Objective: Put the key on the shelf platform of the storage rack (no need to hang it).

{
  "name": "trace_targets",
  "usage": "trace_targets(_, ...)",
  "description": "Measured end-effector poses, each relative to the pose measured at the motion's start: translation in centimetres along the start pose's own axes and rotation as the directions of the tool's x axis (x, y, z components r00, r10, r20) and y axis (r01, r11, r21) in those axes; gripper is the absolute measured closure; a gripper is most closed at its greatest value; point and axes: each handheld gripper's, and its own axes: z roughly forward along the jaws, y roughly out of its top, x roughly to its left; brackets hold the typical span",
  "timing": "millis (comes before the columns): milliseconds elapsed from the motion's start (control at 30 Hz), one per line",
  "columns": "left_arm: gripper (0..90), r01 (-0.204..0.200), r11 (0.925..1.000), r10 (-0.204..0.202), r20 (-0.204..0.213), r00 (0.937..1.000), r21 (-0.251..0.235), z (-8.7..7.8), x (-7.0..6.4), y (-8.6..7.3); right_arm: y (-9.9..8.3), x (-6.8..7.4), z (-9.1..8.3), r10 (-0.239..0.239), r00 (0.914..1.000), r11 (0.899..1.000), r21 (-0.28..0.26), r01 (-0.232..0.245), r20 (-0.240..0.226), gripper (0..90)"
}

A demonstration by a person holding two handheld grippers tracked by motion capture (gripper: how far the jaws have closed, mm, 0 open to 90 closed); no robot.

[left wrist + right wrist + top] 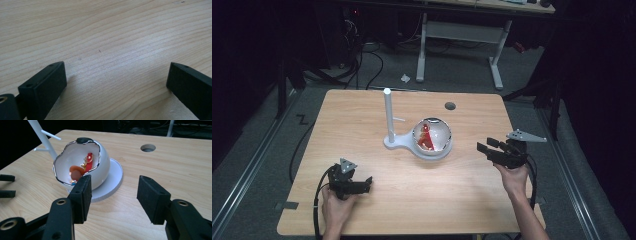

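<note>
A white egg-shaped bowl (443,136) with a silver jagged rim sits on a round white base (432,152) at mid-table. Red and orange trinkets (426,137) lie inside it. A thin white post (388,115) with side pegs rises from the base's left end. My right gripper (486,145) is open to the right of the bowl, pointing at it, with nothing between its fingers. In the right gripper view the bowl (103,162) and trinkets (80,170) lie just beyond the right gripper (113,192). My left gripper (368,184) rests open at the front left, over bare wood (116,75).
The wooden table (362,120) has a round cable hole (450,105) behind the bowl. A white-legged desk (462,30) and floor cables (362,55) stand beyond the far edge. The left gripper's jaws (6,185) show at the left of the right gripper view.
</note>
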Motion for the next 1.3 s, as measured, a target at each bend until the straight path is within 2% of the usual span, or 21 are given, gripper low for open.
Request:
trace_targets(900,3.0,0.0,1.0,0.0,0.0,1.0,0.0,0.0,0.0,0.0,-3.3,1.1,-1.2,0.016,0.9997,1.0,-0.005,-0.016,-0.021,45.9)
trace_targets(1300,3.0,0.0,1.0,0.0,0.0,1.0,0.0,0.0,0.0,0.0,-4.6,1.2,-0.5,0.039,0.9987,0.999,0.001,-0.039,-0.034,45.9)
